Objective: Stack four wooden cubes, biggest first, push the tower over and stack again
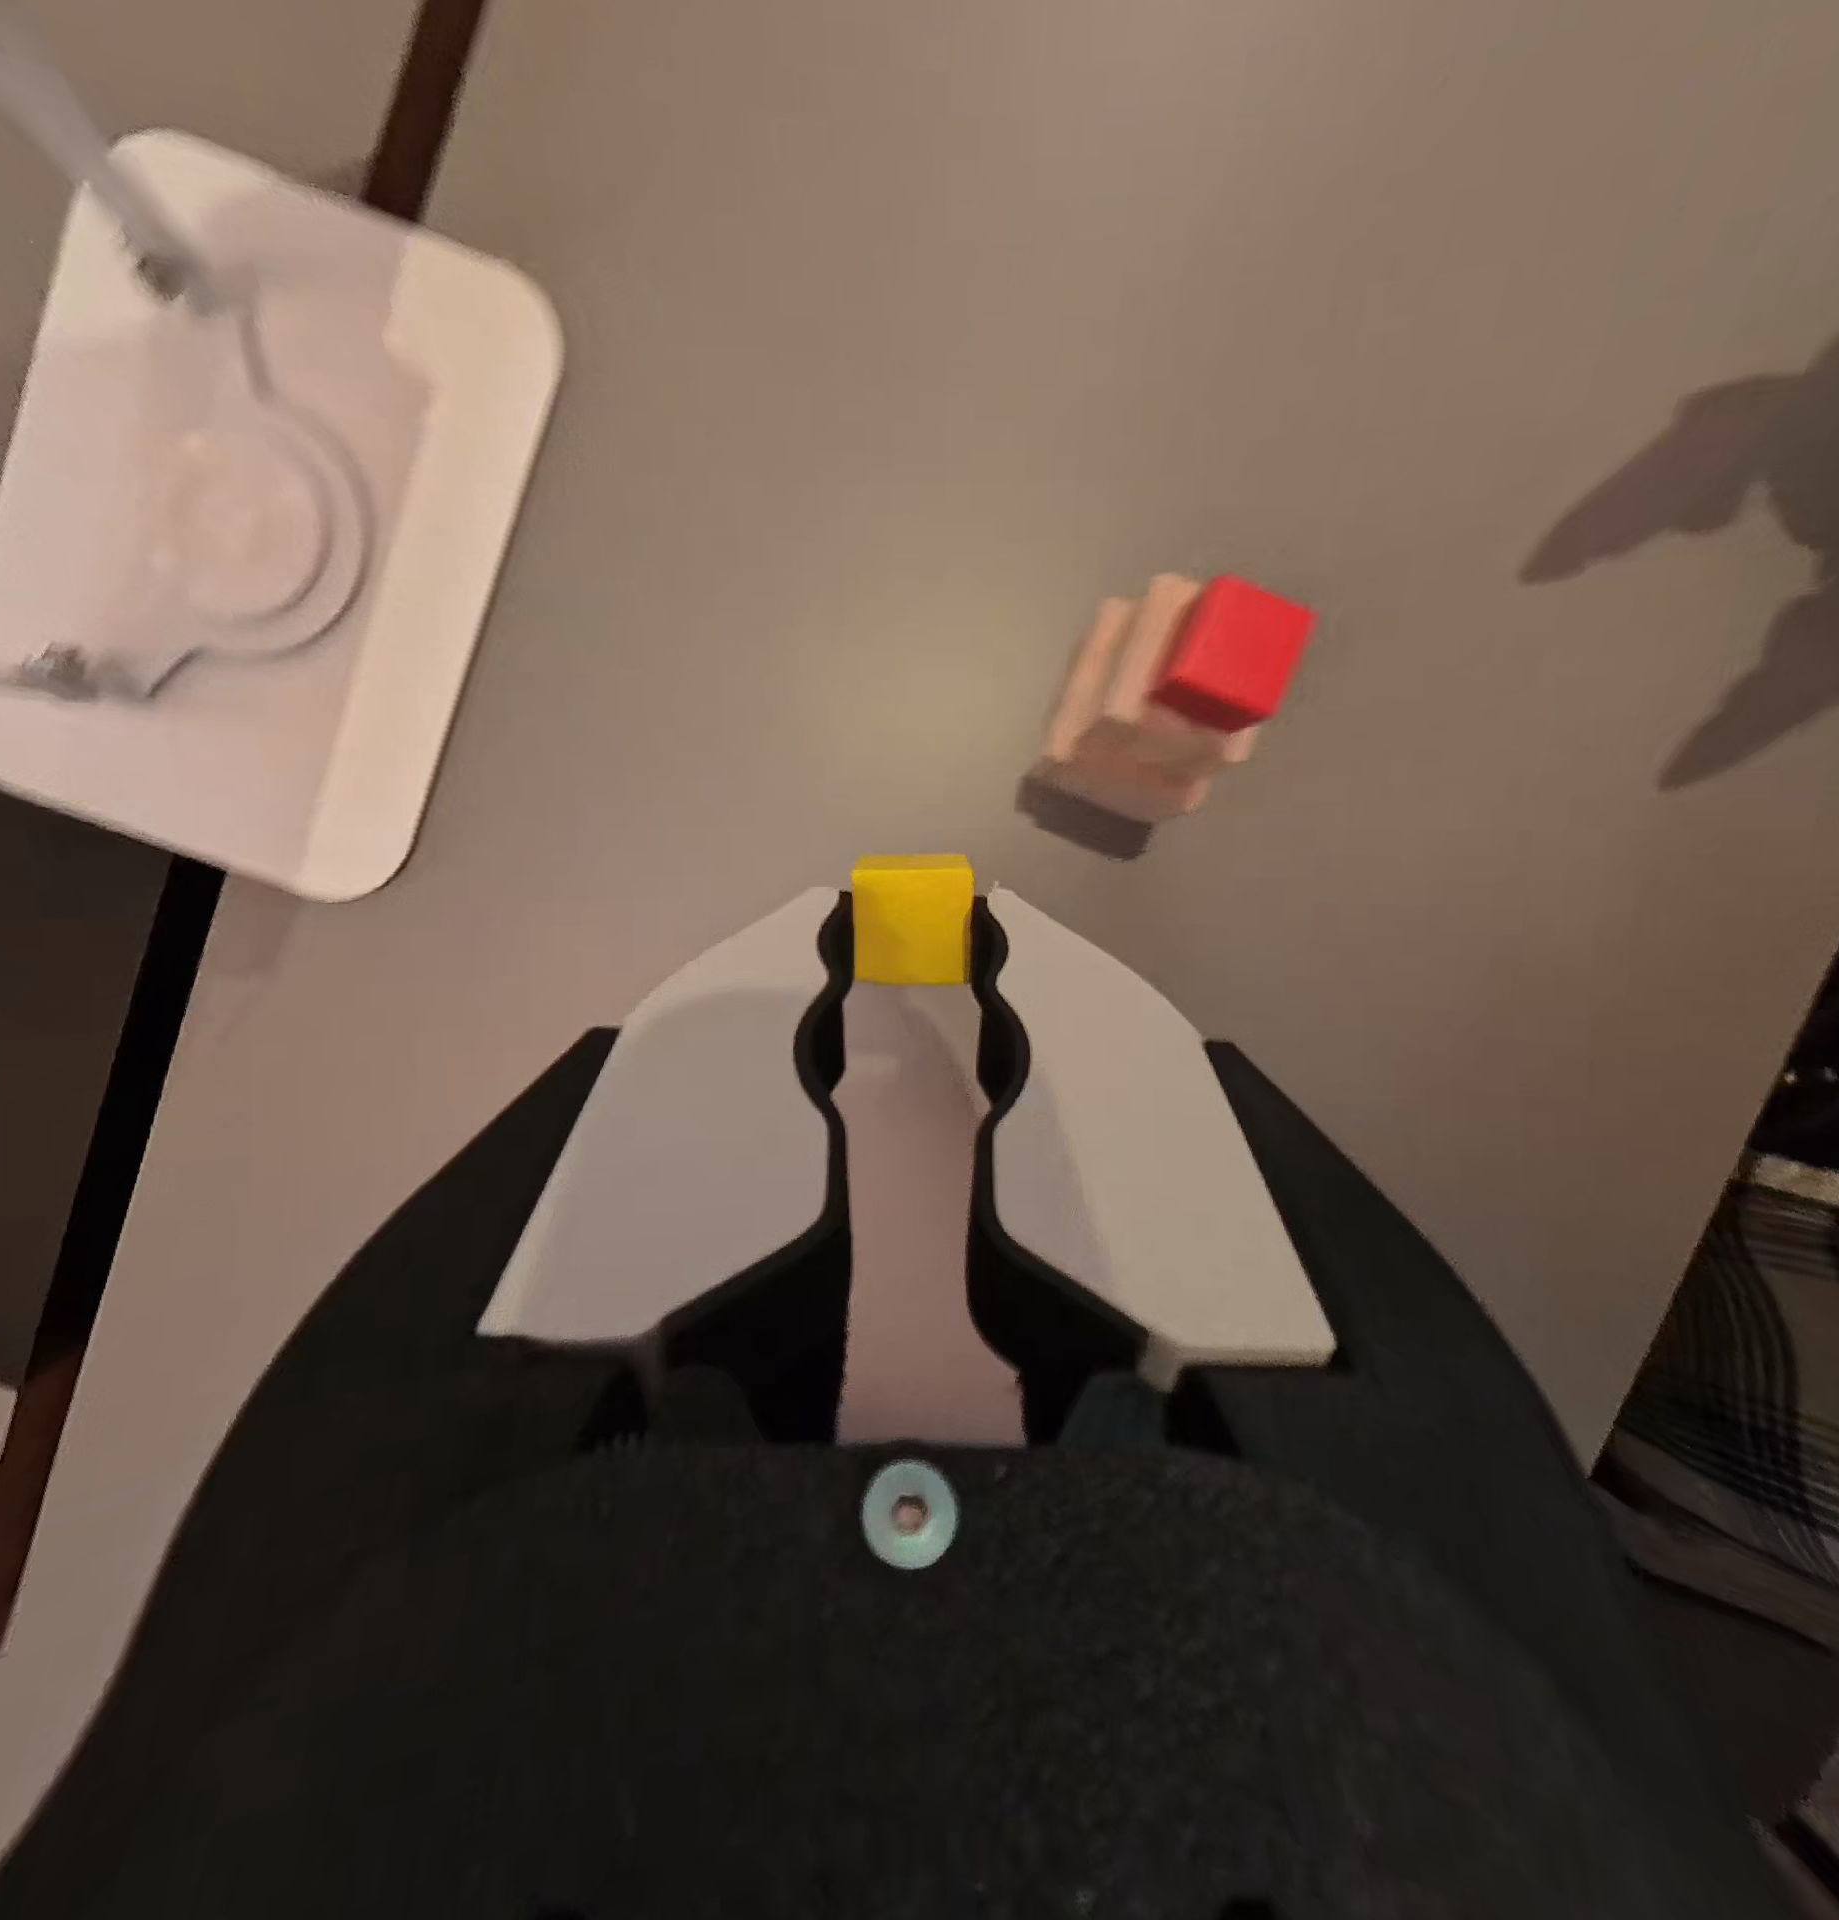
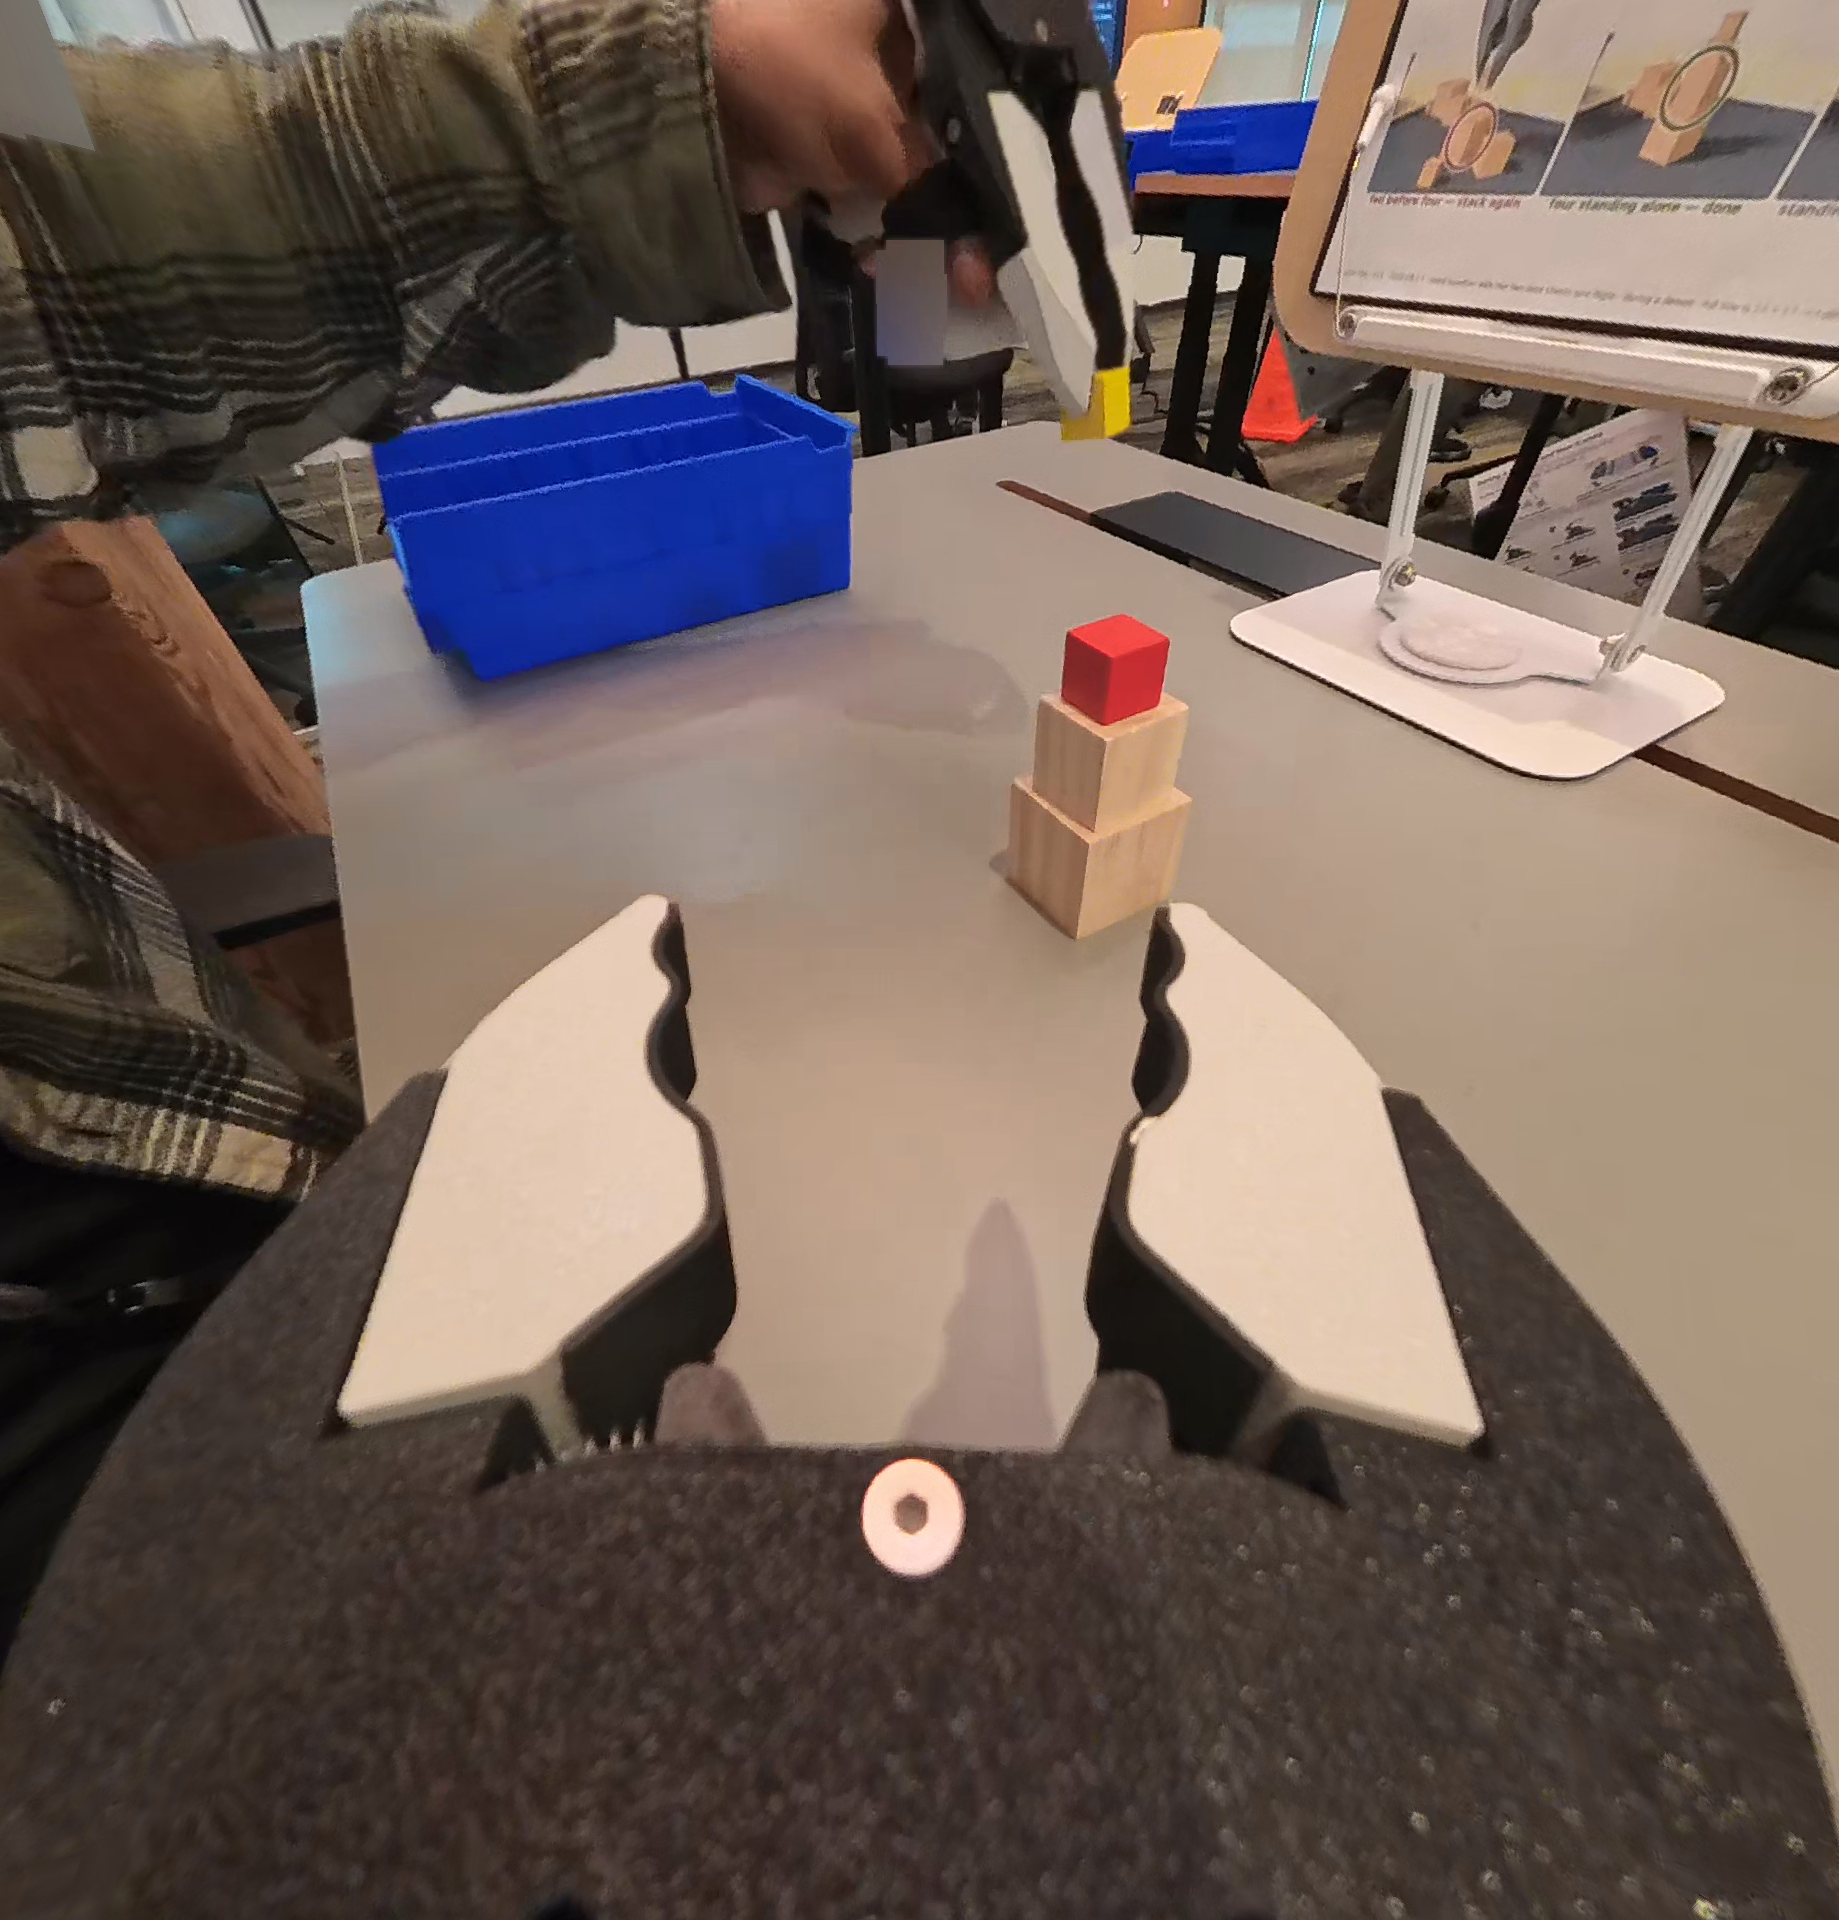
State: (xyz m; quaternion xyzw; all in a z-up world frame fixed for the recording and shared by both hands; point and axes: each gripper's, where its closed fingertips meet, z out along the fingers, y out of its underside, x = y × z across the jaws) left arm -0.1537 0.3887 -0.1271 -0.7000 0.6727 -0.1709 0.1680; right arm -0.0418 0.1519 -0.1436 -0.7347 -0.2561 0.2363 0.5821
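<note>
A tower of three cubes stands on the grey table (image 2: 894, 1091): a large plain wooden cube (image 2: 1097, 857) at the bottom, a smaller plain wooden cube (image 2: 1107, 758) on it, and a red cube (image 2: 1114, 665) on top. From above, in the left wrist view, the red cube (image 1: 1235, 649) tops the wooden cubes (image 1: 1123, 748). My left gripper (image 1: 910, 920) is shut on a small yellow cube (image 1: 911, 920) and holds it high above the table, left of the tower. It also shows in the right wrist view (image 2: 1097, 400) with the yellow cube (image 2: 1099, 407). My right gripper (image 2: 915, 935) is open and empty, low, just in front of the tower.
A blue bin (image 2: 624, 520) stands at the far left of the table. A white stand base (image 2: 1476, 675), (image 1: 240, 499) holds a picture board (image 2: 1621, 156) at the right. A person's plaid sleeve (image 2: 323, 208) reaches over the table. A dark seam (image 2: 1777, 800) crosses the table. Left tips to right tips: about 25 cm.
</note>
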